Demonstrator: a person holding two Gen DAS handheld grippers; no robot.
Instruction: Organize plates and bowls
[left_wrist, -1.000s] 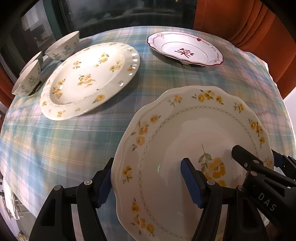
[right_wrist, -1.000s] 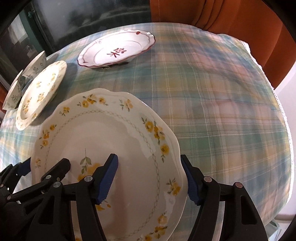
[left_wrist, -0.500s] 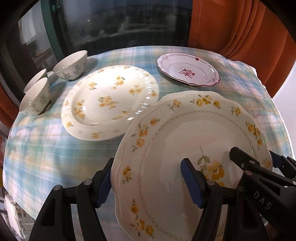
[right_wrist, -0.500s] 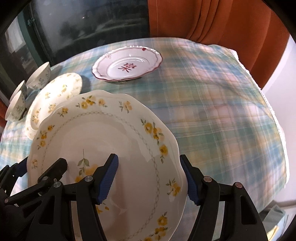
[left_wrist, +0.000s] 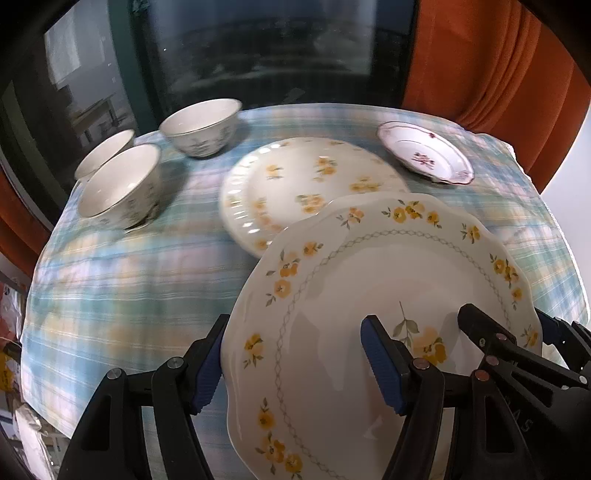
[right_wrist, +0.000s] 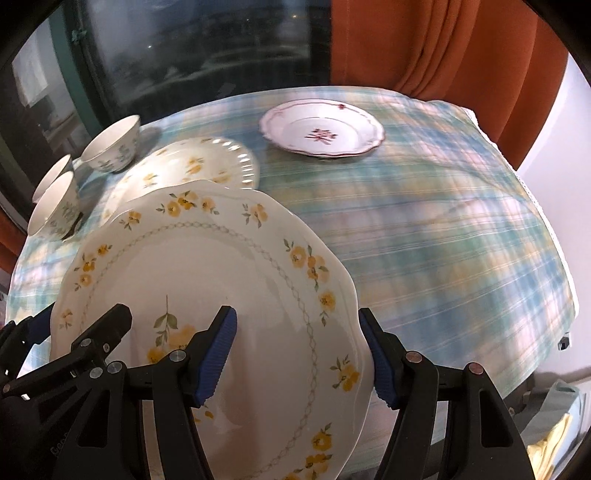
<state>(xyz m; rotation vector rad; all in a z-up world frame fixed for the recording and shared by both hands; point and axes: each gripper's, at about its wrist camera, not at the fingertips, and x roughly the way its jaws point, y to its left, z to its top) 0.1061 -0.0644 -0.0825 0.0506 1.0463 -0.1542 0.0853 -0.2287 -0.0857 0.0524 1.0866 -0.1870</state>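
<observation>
Both grippers clamp the scalloped plate (left_wrist: 369, 280) — left gripper (left_wrist: 295, 363) fingers on its left rim, right gripper (right_wrist: 301, 354) fingers on its right rim. It is held above the bench (right_wrist: 443, 240), overlapping the flowered plate (left_wrist: 295, 177) (contact unclear). Three bowls (left_wrist: 122, 184) at the far-left edge — red-trimmed plate (right_wrist: 321, 129) far side.

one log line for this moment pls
scalloped plate lifted | left gripper on its left rim | right gripper on its right rim | over flowered plate
</observation>
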